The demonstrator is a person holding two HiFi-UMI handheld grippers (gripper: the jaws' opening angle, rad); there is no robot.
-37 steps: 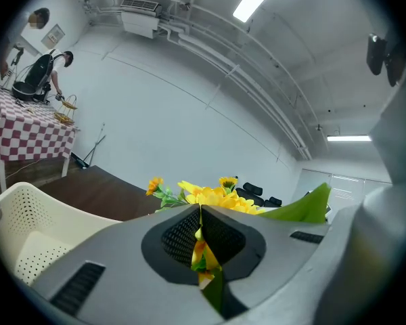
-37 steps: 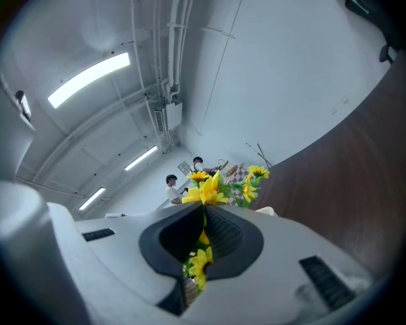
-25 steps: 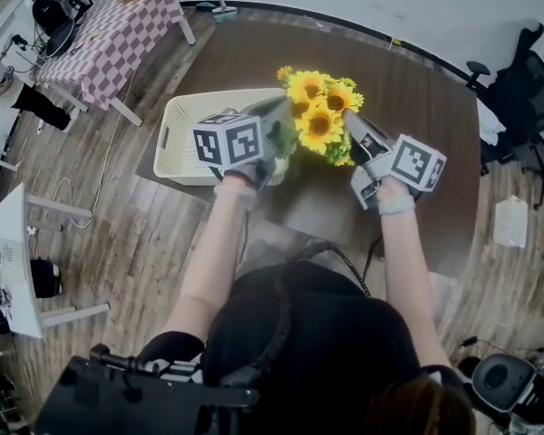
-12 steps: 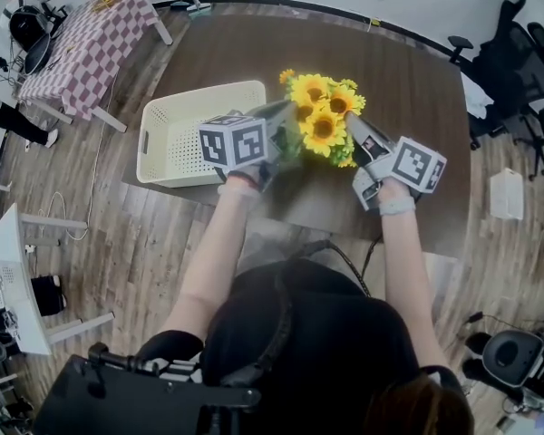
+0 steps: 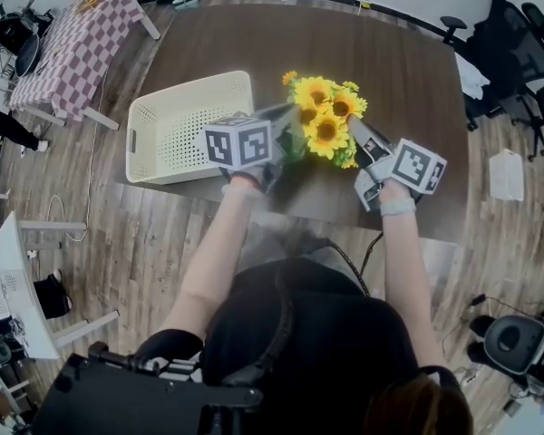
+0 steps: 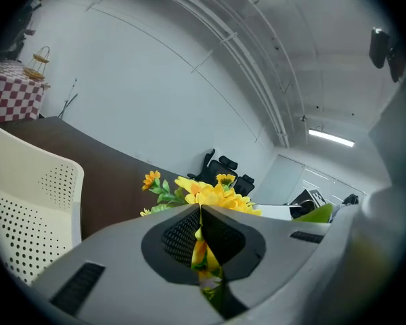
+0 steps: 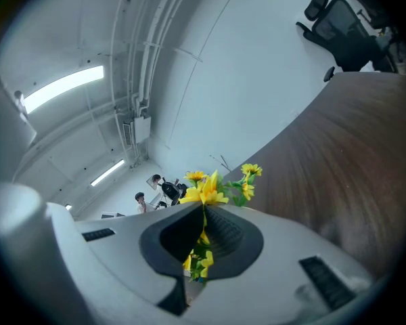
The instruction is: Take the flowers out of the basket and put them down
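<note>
Dark wood counter point(image 5: 399, 80) fills the middle of a wide office, with a checked table and chairs at the edges. Near the counter's left side sits the white basket point(image 5: 177, 125), open, with nothing showing inside it. Just right of it, over bare counter, the flowers point(image 5: 325, 120), a bunch of yellow sunflowers, are carried between the two tools. The left gripper point(image 5: 286, 127) pinches one side and the right gripper point(image 5: 356, 134) the other. Each gripper view shows its fingers point(image 6: 179, 239) pressed all but together on a thin bit of petal and leaf, so each grip is on foliage rather than on a stem. Gripping from opposite sides likely keeps the loose bunch upright and together. The bunch is already clear of the basket, so what remains, as I judge it, is to lower it onto the open counter and let go. Such thin foliage could slip or tear under a pull.
</note>
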